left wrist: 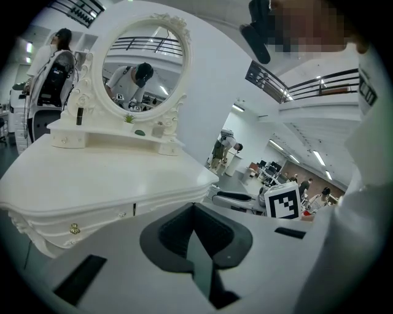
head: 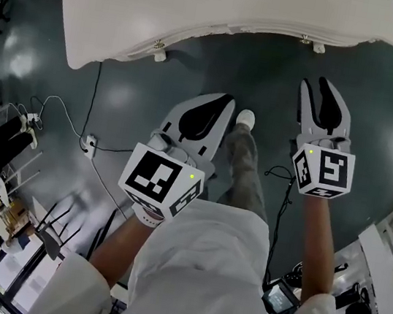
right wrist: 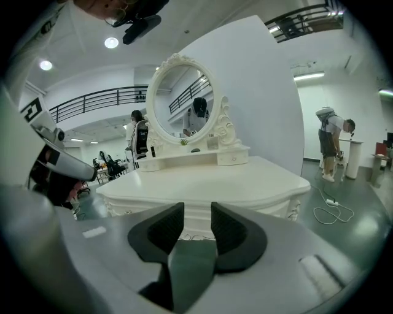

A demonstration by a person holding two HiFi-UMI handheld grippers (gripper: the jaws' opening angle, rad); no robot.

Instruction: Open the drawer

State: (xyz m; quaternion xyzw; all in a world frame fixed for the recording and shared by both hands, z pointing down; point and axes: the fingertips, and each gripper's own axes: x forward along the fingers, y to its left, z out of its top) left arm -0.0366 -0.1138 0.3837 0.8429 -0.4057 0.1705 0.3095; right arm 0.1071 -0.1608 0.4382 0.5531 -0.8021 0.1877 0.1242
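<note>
Approach: right gripper (head: 324,86), fingers (right wrist: 233,230) spread, and left gripper (head: 225,104), fingers (left wrist: 178,233) together, short of the table's (head: 205,6) front edge; next, grip the drawer knob (left wrist: 74,229)

The person wears a white short-sleeved shirt (head: 208,273), grey patterned trousers (head: 245,164) and a white shoe (head: 245,117), and the left gripper (head: 223,105) and the right gripper (head: 324,91) are both light grey shells with black fingers (head: 201,116) and a cube (head: 159,181) of black-and-white square markers with a small green light.
</note>
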